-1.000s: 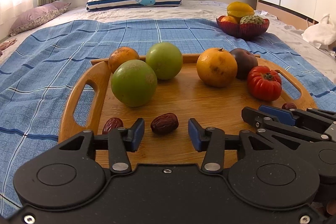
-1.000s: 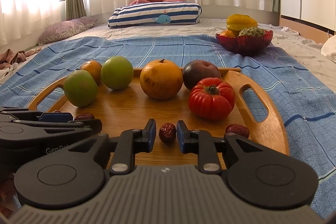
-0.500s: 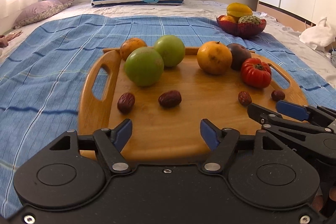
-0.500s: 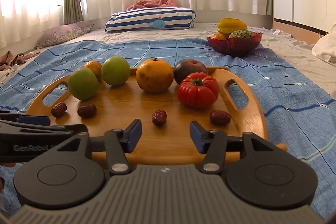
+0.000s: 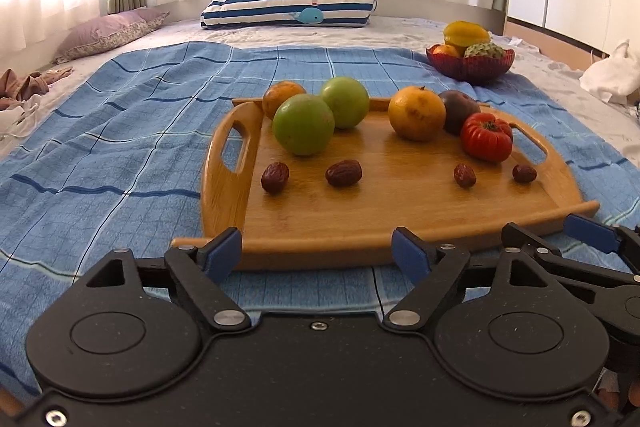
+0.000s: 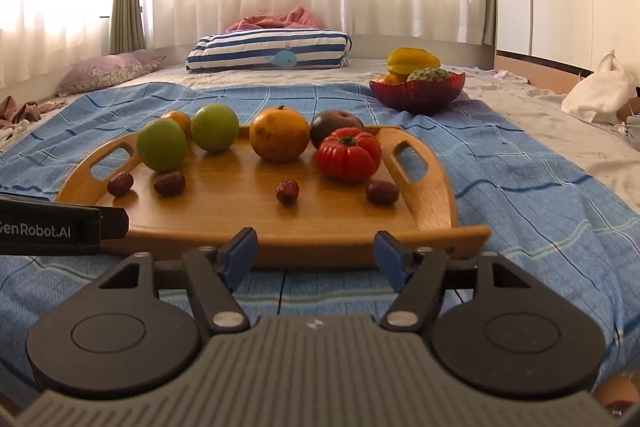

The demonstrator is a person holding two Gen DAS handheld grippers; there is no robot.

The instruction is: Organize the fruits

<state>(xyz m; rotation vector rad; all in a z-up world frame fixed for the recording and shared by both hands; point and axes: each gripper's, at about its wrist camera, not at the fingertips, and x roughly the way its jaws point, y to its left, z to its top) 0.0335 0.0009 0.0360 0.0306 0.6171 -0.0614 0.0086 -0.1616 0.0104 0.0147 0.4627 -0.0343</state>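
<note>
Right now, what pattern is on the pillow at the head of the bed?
The pillow has navy and white stripes with a small blue whale; the right wrist view shows it best.

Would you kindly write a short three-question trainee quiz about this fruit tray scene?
1. How many dried dates lie on the wooden tray?
2. True or false: the red tomato sits in the red bowl.
3. The left gripper and right gripper are: A) both open, B) both shut, C) one of each.

Key: 1) four; 2) false, it is on the tray; 3) A.
</note>
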